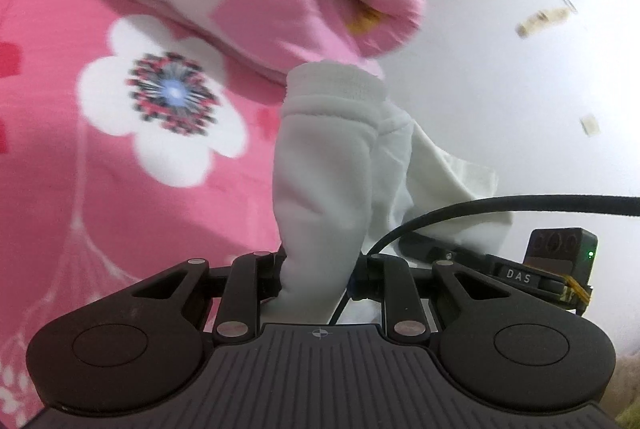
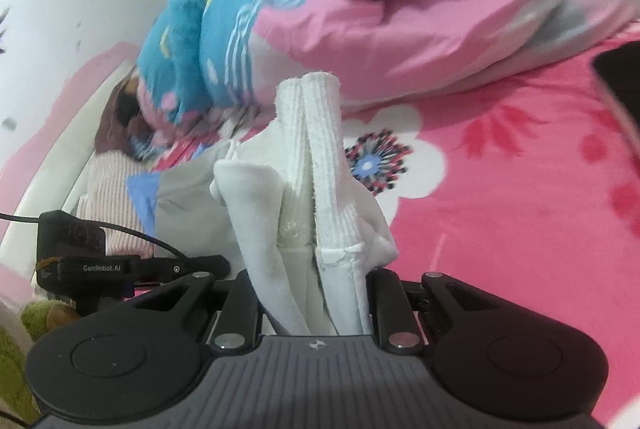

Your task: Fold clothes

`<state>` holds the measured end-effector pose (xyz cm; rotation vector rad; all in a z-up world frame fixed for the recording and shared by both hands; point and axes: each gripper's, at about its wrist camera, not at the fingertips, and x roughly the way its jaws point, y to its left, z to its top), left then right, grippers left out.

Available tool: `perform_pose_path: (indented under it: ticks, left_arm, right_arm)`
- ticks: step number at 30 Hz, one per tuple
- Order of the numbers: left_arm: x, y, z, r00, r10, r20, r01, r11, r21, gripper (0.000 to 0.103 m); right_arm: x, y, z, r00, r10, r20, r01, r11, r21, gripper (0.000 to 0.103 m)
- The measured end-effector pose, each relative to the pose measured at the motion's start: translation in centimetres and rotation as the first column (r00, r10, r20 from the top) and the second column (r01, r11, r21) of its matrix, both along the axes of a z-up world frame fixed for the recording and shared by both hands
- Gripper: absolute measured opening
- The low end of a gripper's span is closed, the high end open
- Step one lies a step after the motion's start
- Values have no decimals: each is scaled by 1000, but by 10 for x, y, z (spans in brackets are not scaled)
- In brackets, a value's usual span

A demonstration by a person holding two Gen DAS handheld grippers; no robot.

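A white garment with ribbed cuffs is held up off the bed by both grippers. In the left wrist view my left gripper (image 1: pixel 316 269) is shut on a bunched white sleeve (image 1: pixel 320 165) whose ribbed cuff points away from me. In the right wrist view my right gripper (image 2: pixel 316 281) is shut on another part of the white garment (image 2: pixel 320 189), with two ribbed edges standing upright between the jaws. The fingertips are hidden by cloth in both views. The other gripper shows at the right edge of the left view (image 1: pixel 520 269) and at the left of the right view (image 2: pixel 100 265).
A pink bedsheet with white flowers (image 1: pixel 120 149) lies below. A rolled pink quilt (image 2: pixel 420 1) and a blue patterned one (image 2: pixel 200 29) lie at the back. A white wall (image 1: pixel 520 69) is at the right; a grey garment (image 2: pixel 188 205) and striped cloth (image 2: pixel 112 197) lie at the left.
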<state>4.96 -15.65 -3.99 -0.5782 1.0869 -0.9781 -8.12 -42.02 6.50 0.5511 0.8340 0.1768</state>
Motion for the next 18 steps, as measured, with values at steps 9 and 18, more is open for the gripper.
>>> perform_pose_path:
  ticks: [9, 18]
  left_arm:
    - [-22, -67, 55, 979, -181, 93, 190, 977, -100, 21]
    - [-36, -189, 73, 959, -238, 154, 262, 951, -165, 21]
  right_arm:
    - [-76, -33, 74, 972, -221, 74, 228, 970, -90, 18]
    - [-117, -137, 109, 949, -268, 165, 295, 941, -166, 18]
